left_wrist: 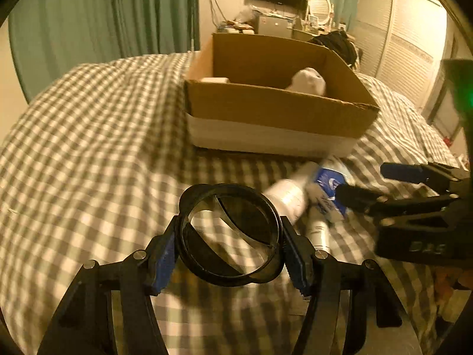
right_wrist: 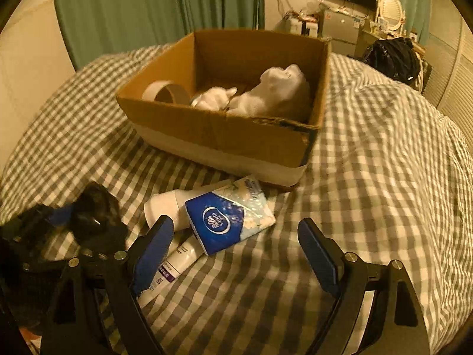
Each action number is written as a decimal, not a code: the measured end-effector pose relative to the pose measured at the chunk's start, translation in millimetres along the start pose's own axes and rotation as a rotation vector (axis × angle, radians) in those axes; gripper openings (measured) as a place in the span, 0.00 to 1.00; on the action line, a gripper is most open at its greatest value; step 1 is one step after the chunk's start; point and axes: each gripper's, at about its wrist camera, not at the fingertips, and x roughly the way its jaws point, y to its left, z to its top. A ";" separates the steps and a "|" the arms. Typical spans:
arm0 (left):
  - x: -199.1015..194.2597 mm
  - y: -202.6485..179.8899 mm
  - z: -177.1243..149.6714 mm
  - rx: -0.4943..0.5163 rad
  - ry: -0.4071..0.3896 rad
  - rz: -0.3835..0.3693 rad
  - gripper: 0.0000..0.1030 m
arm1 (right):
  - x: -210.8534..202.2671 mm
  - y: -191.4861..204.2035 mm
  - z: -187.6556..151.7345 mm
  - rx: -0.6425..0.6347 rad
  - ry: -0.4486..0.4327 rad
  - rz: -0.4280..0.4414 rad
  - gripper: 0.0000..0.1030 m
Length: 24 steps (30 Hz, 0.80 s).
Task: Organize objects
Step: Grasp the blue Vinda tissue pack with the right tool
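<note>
While the left gripper (left_wrist: 229,247) clamps a round black ring (left_wrist: 229,232) above the checked bed (left_wrist: 88,148), the right gripper (right_wrist: 236,242) gapes empty near a glossy tissue pack (right_wrist: 227,219) before the cardboard box (right_wrist: 218,136).

Tissue pack (right_wrist: 229,220) carries a white round logo reading "Vinda" on its blue end, seen upside down in the right wrist view; the small print along its pale side is too fine to read. Tube (right_wrist: 174,269) has dark print and a purple band, illegible. Right gripper (left_wrist: 366,186) body shows embossed letters, roughly "DAS".
</note>
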 end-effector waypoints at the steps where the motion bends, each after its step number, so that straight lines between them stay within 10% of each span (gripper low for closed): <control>1: 0.5 1.4 0.2 0.005 -0.002 0.022 0.62 | 7.9 2.3 2.6 -0.009 0.028 -0.001 0.84; 14: 16.2 3.7 0.9 0.035 0.036 0.058 0.62 | 67.6 18.8 12.9 -0.096 0.204 -0.099 0.74; 24: -5.1 -1.9 1.6 0.039 0.006 0.071 0.62 | 21.6 20.9 7.3 -0.102 0.067 -0.088 0.65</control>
